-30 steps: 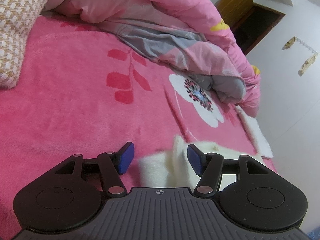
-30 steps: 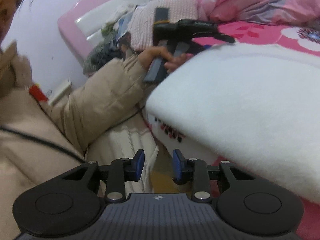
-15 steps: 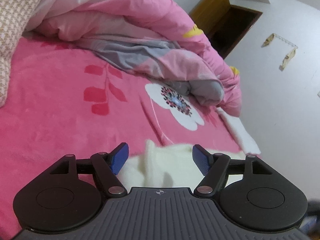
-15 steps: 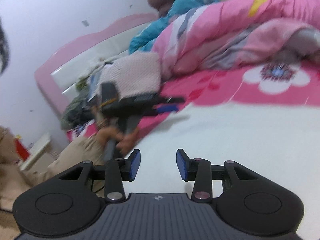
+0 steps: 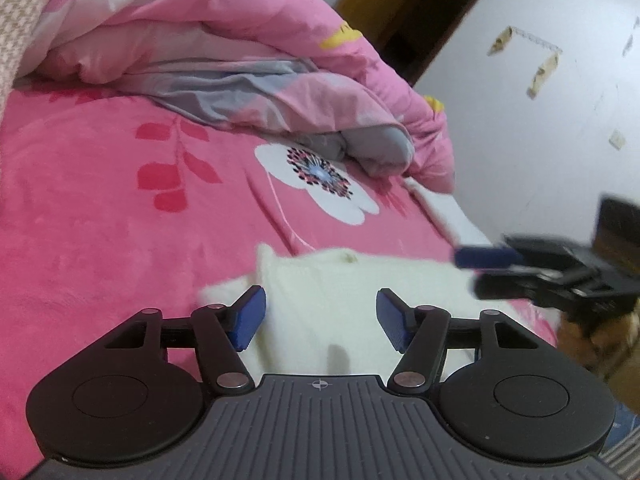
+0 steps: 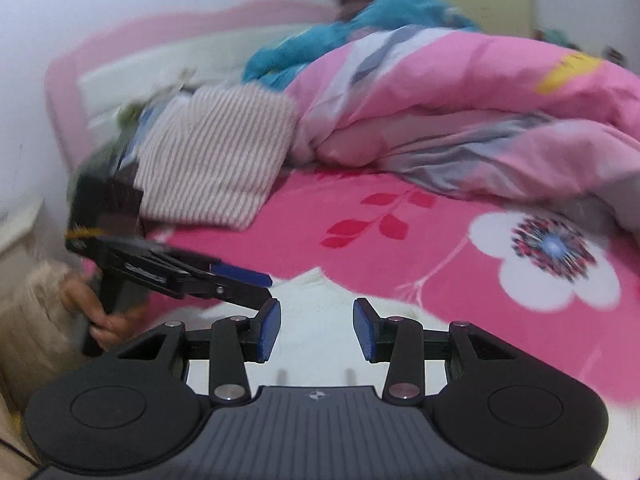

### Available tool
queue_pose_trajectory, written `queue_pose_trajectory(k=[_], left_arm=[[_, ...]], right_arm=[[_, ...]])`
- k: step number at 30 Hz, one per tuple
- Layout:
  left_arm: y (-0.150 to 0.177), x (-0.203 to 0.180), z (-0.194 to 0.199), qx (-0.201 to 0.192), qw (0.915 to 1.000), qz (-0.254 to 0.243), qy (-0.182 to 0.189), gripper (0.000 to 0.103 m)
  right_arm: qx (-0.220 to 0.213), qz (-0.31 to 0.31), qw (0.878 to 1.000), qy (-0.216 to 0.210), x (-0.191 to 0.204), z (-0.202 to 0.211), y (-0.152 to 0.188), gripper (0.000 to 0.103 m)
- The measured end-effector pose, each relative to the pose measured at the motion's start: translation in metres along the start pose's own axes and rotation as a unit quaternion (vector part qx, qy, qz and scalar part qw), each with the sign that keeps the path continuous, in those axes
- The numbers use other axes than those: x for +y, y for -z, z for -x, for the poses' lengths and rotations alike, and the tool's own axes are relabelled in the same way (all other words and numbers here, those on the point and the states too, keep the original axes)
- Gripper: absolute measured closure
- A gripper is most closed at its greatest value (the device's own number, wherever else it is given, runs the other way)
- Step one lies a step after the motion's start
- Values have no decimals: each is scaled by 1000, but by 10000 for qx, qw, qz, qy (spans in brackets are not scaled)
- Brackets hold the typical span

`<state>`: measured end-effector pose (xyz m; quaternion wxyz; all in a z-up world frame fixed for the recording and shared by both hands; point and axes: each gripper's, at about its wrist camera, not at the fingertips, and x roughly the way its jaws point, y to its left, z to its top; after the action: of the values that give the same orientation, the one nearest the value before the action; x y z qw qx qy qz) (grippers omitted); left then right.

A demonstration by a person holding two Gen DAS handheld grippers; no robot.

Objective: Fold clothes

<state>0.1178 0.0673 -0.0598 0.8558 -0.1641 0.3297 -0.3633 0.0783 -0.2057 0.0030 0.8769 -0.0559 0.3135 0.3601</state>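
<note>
left gripper (image 5: pixel 318 314), jaws apart & closing, pads clear of the white fleece garment (image 5: pixel 340 292) lying w/ its edge between them on a pink floral bedsheet (image 5: pixel 100 208); right gripper (image 6: pixel 316 330) above same garment, jaws narrowly apart, gripping nothing.

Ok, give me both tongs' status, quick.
Left tongs: open but closing, holding nothing, white garment below.
Right tongs: open, empty, over the same garment.

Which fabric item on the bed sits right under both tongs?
The white fleece garment, lying flat on the pink bedsheet. The striped folded knit and the pink-and-grey duvet lie farther back, toward the headboard.
</note>
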Motion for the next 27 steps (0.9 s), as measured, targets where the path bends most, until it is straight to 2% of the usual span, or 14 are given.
queue_pose_trajectory(k=[4, 8, 13, 16, 21, 24, 26, 27], left_arm=[[-1, 1, -2, 33, 10000, -35, 7, 43], [-1, 4, -6, 152, 9999, -21, -68, 45], [1, 7, -14, 312, 9994, -20, -135, 47], [1, 9, -16, 354, 9993, -31, -145, 47], [1, 11, -19, 385, 9991, -28, -150, 48], [1, 12, -20, 383, 9991, -16, -158, 49], [1, 13, -20, 377, 9992, -10, -157, 49], [1, 13, -21, 374, 9992, -7, -155, 49]], right_arm=[[468, 591, 9967, -301, -4, -37, -13, 65], [860, 1167, 9887, -379, -4, -66, -18, 65], [1210, 1317, 9833, -342, -16, -89, -16, 65], [1474, 1250, 9800, -469, -26, -101, -13, 70], [1609, 1185, 9783, -547, -29, -109, -10, 71], [1595, 1184, 9787, -523, -25, -106, -8, 85], [1552, 1315, 9783, -393, -17, -102, -5, 97], [1503, 1369, 9787, -289, -12, -101, -3, 98]])
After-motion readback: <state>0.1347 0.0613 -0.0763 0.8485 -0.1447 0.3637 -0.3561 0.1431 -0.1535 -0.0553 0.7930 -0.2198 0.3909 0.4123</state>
